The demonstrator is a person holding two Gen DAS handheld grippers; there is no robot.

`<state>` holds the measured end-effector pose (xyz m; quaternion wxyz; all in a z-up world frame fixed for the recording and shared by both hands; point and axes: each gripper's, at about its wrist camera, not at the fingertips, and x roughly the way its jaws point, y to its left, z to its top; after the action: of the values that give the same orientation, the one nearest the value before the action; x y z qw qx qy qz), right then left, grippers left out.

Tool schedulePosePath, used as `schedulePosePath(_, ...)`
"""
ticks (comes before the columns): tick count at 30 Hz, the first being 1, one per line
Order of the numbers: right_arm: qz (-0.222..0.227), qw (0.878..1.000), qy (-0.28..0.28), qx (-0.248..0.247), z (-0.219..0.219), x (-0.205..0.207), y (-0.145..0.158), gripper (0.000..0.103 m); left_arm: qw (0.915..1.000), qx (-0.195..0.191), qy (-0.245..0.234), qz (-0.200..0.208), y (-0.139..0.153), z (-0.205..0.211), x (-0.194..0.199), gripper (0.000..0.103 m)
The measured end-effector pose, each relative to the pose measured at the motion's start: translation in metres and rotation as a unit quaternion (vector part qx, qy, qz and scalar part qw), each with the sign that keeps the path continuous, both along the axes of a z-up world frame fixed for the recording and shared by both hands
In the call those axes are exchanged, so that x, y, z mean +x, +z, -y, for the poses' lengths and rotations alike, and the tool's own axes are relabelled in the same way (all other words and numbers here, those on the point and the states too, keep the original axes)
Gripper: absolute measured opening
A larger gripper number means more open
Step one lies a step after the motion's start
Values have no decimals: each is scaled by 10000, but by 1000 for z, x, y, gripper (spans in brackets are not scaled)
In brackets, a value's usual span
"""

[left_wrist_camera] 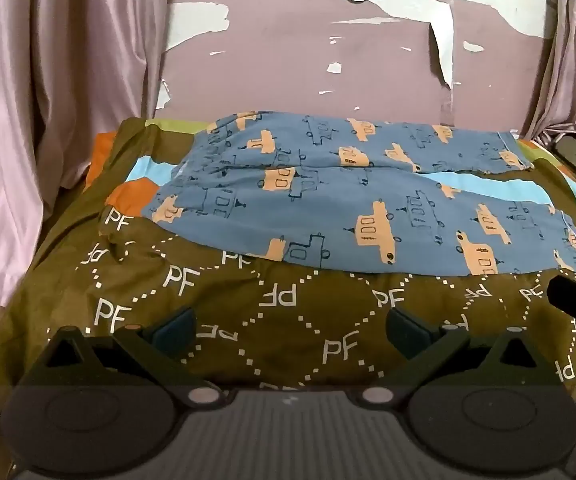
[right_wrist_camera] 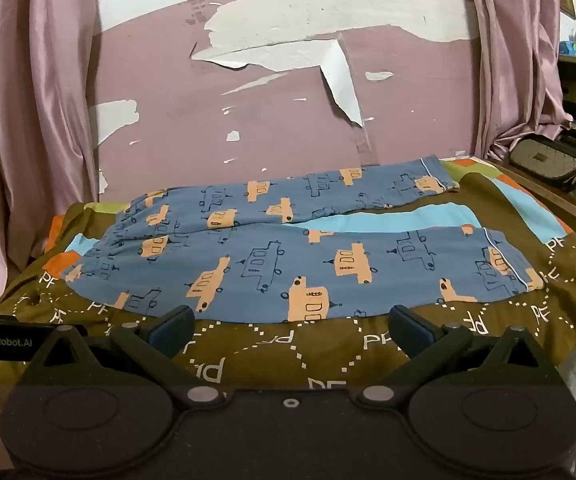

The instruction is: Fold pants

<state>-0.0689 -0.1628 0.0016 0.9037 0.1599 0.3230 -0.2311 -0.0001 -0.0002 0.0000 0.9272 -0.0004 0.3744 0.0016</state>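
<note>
Lying spread across a bed under an olive bedsheet (left_wrist_camera: 288, 320) printed with "PF", the blue pants (left_wrist_camera: 368, 216) patterned with vehicles have their waistband at the left and both legs running right, parted by a strip of light-blue sheet. Only the right wrist view shows both cuffs with their white piping and a wire rack (right_wrist_camera: 548, 164) beyond the bed's right edge; only the left wrist view catches the other tool's dark tip at its right border. Bare sheet lies between the pants' near edge and both tools. The peeling pink wall (right_wrist_camera: 288, 120) and pink curtains (left_wrist_camera: 47, 100) close off the far side. The left hand-held gripper (left_wrist_camera: 288, 330) and the right hand-held gripper (right_wrist_camera: 288, 330) both tilt downward, jaws spread wide, holding nothing.
</note>
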Motion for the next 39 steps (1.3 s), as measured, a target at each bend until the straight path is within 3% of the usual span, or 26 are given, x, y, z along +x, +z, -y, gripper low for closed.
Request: schedulePosePath(39, -34, 10000, -18, 44, 3, 0, -1, 103, 10000, 16, 16, -51, -8, -1, 0, 103)
